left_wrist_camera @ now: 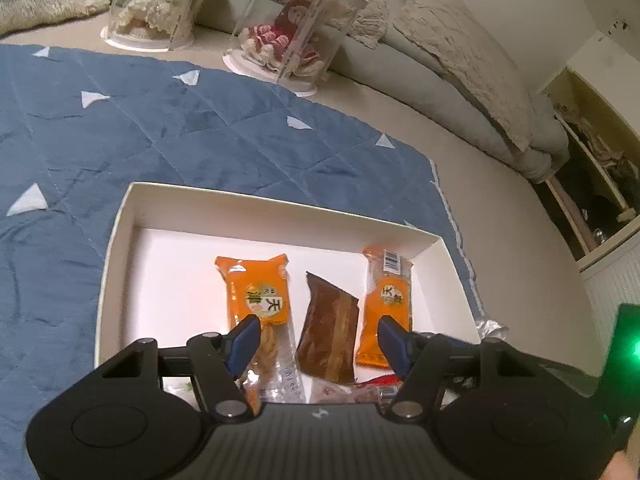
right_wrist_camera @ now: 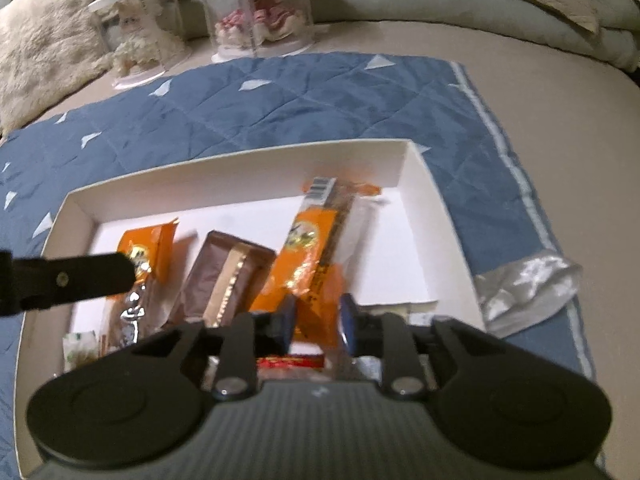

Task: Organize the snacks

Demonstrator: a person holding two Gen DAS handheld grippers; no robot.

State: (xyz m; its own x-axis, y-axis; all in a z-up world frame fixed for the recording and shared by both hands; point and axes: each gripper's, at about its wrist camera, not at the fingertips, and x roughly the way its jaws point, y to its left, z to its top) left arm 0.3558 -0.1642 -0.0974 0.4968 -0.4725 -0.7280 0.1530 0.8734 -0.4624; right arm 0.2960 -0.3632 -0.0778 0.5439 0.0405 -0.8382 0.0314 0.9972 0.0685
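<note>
Two grippers worked over blue quilted blanket (left_wrist_camera: 168, 148) on beige bed. Shallow white cardboard box (left_wrist_camera: 120, 236) lay on blanket, holding orange snack packet (left_wrist_camera: 260, 284) at left, brown snack packet (left_wrist_camera: 328, 332) in middle, second orange snack packet (right_wrist_camera: 316, 240) at right. Left gripper (left_wrist_camera: 318, 342) hung above packets, jaws spread, nothing between. Right gripper (right_wrist_camera: 318, 320) pinched second orange packet's near end, jaws pressed close.
</note>
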